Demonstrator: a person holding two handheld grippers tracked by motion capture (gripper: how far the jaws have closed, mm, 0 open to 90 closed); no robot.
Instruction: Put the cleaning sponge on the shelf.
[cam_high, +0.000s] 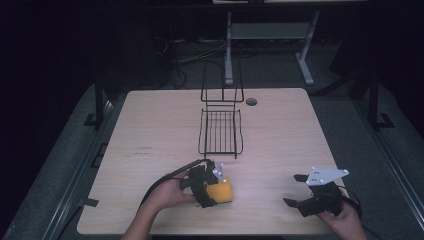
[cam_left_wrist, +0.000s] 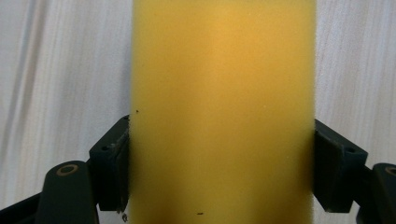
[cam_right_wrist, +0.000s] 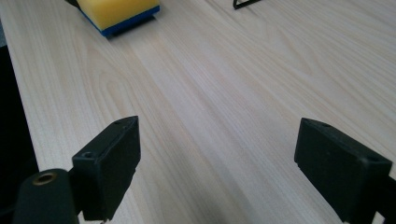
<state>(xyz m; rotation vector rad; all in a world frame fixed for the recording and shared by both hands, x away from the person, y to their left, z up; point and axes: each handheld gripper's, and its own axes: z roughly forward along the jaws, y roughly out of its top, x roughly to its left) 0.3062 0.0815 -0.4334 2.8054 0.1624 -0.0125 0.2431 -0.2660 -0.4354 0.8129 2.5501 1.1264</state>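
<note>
Yellow sponge (cam_left_wrist: 222, 112) sitting clamped between left claw (cam_high: 215, 187) jaws, resting on surface (cam_high: 165, 130). Right claw (cam_high: 297, 190) idling wide apart, off to the side. Grasping looking done; lifting and carrying toward rack (cam_high: 220, 132) ahead probably remaining.

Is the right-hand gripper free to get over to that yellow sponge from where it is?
Probably yes: only bare table lies between the open right gripper and the sponge. But the left gripper already clamps the sponge, so little of it is left to grab.
</note>
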